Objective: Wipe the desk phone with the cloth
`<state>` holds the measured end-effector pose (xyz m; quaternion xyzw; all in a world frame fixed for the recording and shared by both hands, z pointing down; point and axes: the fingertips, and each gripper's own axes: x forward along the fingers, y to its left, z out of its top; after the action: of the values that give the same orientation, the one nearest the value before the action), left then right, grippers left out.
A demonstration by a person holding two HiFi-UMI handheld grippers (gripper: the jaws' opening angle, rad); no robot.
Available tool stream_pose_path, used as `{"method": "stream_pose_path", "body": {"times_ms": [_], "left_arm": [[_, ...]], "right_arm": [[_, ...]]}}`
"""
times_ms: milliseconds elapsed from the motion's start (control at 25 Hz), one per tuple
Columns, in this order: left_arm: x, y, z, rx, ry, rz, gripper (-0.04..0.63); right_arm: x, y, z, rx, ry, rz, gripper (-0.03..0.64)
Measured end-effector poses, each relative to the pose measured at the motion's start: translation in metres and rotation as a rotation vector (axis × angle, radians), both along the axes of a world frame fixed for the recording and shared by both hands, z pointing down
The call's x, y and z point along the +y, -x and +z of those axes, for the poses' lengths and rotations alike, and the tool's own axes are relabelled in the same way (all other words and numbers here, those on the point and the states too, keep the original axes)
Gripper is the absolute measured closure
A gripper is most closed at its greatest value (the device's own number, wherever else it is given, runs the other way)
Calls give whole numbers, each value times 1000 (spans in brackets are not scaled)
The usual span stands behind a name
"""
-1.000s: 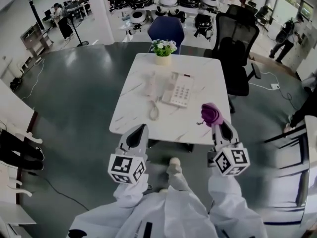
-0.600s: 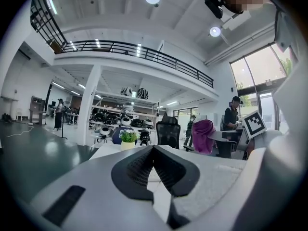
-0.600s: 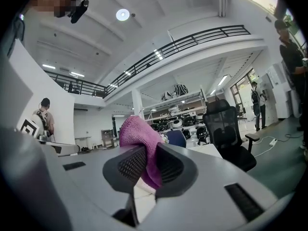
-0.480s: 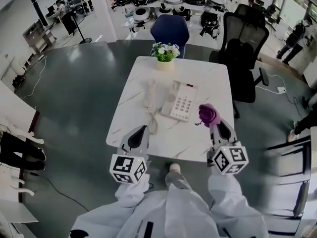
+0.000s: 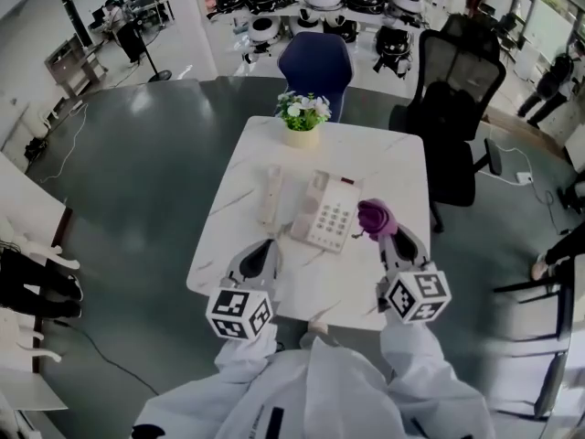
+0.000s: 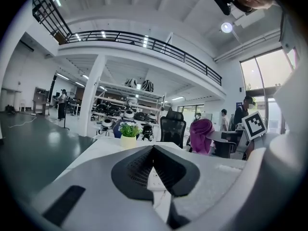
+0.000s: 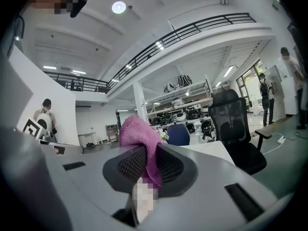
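Observation:
A white desk phone [image 5: 326,211] lies in the middle of the white marble table [image 5: 247,167], its handset [image 5: 271,193] off the cradle and lying to its left with the coiled cord. My right gripper [image 5: 385,236] is shut on a purple cloth [image 5: 374,218], held just right of the phone's keypad; the same cloth [image 7: 139,138] bulges out between the jaws in the right gripper view. My left gripper [image 5: 266,248] hovers over the table's near left part, jaws together with nothing between them. The cloth [image 6: 200,134] also shows in the left gripper view.
A potted plant [image 5: 302,117] stands at the table's far edge. A blue chair [image 5: 315,62] sits behind the table and a black office chair [image 5: 460,108] at its right. Shelves of black and white appliances [image 5: 315,3] line the back. People stand far off.
The table and phone have drawn closer under both grippers. The right gripper with the cloth has come up beside the phone's right edge; the left has moved forward over the table.

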<state>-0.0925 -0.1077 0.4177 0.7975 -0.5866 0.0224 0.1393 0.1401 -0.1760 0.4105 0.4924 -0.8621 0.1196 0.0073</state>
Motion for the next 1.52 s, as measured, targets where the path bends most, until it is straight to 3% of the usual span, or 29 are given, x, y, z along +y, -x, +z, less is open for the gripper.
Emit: {"method": "stream_pose_path", "body": {"times_ms": [640, 920, 1280, 1520], "left_arm": [[-71, -8, 39, 12, 110, 28, 597], [-103, -9, 64, 22, 176, 69, 597], [-134, -8, 83, 47, 213, 91, 597], [-139, -8, 93, 57, 232, 100, 597]], "right_arm": [[-87, 6, 40, 63, 70, -10, 578], [-128, 18, 63, 137, 99, 21, 578], [-173, 43, 84, 306, 94, -9, 578], [-185, 56, 108, 457, 143, -29, 578]]}}
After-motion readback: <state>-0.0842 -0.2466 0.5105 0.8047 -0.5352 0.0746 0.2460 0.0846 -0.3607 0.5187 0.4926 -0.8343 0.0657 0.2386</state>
